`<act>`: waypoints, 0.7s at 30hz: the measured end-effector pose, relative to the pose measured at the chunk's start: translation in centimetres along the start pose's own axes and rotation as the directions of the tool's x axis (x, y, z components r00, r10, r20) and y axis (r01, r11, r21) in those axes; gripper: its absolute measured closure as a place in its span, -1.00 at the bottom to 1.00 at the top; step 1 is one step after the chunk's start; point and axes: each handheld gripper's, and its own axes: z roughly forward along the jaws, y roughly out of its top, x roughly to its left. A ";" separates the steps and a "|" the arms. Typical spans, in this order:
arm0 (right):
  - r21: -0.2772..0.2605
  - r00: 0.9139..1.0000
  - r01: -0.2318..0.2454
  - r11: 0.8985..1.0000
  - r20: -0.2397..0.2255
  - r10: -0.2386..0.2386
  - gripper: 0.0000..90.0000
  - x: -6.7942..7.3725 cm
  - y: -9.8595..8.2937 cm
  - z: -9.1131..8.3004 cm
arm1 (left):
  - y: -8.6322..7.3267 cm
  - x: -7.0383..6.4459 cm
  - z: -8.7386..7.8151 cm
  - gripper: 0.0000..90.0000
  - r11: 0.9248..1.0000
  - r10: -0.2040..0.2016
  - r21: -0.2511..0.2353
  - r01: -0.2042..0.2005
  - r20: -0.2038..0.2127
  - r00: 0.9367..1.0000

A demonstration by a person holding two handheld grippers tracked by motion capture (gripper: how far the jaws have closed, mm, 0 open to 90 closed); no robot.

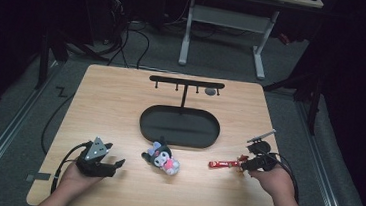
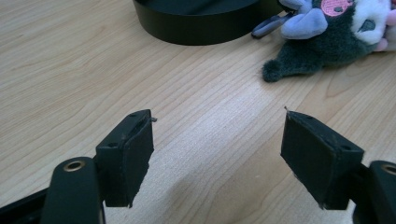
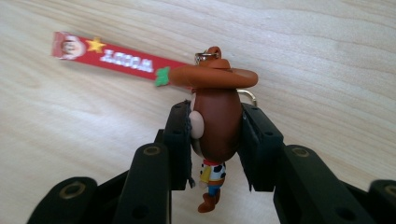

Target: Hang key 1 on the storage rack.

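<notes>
Right tongs (image 3: 215,140) clamped on cowboy keychain (image 3: 215,116), left tongs (image 2: 217,158) wide over bare wood, plush toy (image 1: 162,157) and black tray (image 1: 179,127) between.

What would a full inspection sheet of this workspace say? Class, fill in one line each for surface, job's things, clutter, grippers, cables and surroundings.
Surface: light wooden table, bare grain, no spills seen.
Job's things: brown-hatted cowboy figure keychain with red printed strap, clamped by its head; black oval tray stand with a hook bar mid-table.
Clutter: dark plush toy with lilac bow lying in front of the tray.
Grippers: right gripper shut on the keychain; left gripper open, holding nothing, low over the table.
Cables: black cable trailing off the table's left edge.
Surroundings: grey floor, white desk frame behind, dark room.
</notes>
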 end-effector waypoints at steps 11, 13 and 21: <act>0.006 0.999 0.007 1.000 -0.041 -0.006 0.49 2.2 0.9 -4.6 | 0.0 0.1 -0.1 -0.43 1.000 -0.007 -0.010 0.007 0.001 1.000; 0.000 0.999 0.010 1.000 -0.048 -0.010 0.49 2.6 1.1 -5.3 | 0.0 0.1 -0.1 -0.43 1.000 -0.007 -0.010 0.007 0.001 1.000; -0.001 0.999 0.030 1.000 -0.045 -0.030 0.49 3.9 1.9 -7.1 | 0.0 0.1 0.0 -0.43 1.000 -0.003 -0.009 0.003 0.000 1.000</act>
